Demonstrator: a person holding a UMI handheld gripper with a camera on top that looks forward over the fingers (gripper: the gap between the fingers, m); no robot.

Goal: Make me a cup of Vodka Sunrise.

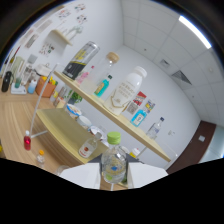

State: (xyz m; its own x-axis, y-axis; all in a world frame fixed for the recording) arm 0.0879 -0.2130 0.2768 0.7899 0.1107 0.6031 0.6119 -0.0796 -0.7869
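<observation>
The gripper [114, 176] shows only as two pale finger ends; the rest is lost in black below. The green-capped bottle [114, 162] between them has its base hidden, so contact cannot be judged. Labels on the shelf [100, 107] bottles beyond are unreadable. Small items on the worktop [15, 107] farther off are too small to identify. The wall papers [47, 47] are illegible.

the gripper [114, 176] has both fingers pressed on a clear bottle with a green cap [114, 159]. beyond it, toward 12 o'clock, a tilted wooden shelf [150, 141] carries a white bottle [126, 90] and a dark can [80, 61].
</observation>
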